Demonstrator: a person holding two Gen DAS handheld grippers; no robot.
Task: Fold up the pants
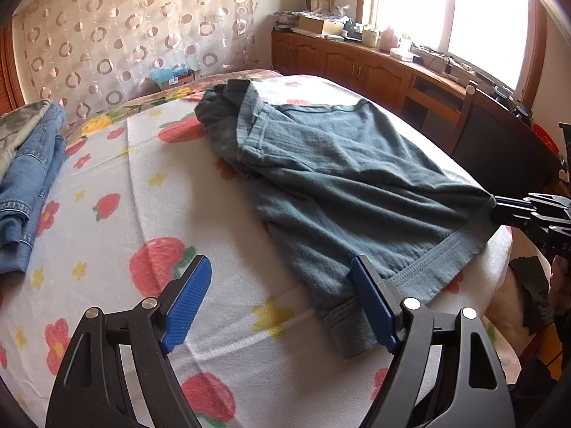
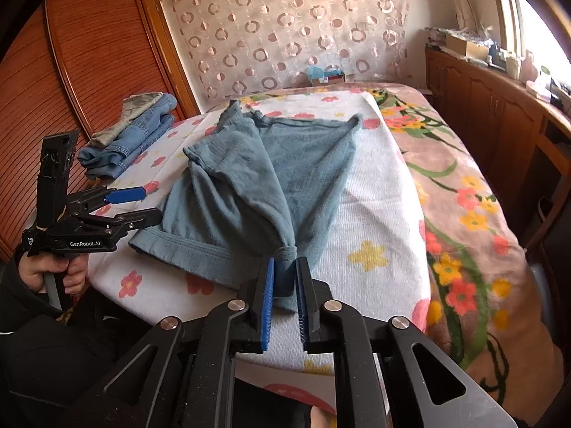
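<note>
Teal pants (image 1: 342, 178) lie spread on the bed (image 1: 214, 321), on a white sheet printed with strawberries and flowers. This bed is the landmark for everything below.

Left hand-held gripper (image 1: 282, 303): jaws wide apart, blue pads (image 1: 189, 303) exposed, nothing between them. It sits low over the near edge of the bed, at the ribbed hem corner of the pants. The right-side pad is just beside or touching the hem; contact is unclear from the left wrist view. In the right wrist view the same tool (image 2: 141, 205) appears at the bed's near left edge, held by a hand (image 2: 53, 273) on its grip.

Right hand-held gripper (image 2: 285, 296): jaws narrow, pinching a bunched corner of the pants (image 2: 249, 178) at the bed's near edge. Cloth rises in a gathered ridge from this pinch toward the far end of the bed. One fabric layer lies folded over the other on the left half.

Folded jeans (image 2: 132, 139), with a greyish garment on top, rest on the bed's far left corner, against a wooden wardrobe (image 2: 71, 71). A circle-patterned curtain (image 2: 285, 28) hangs beyond the bed's far end. A wooden cabinet (image 1: 357, 64) with clutter runs along the bed's right side, under a bright window (image 1: 446, 7).
</note>
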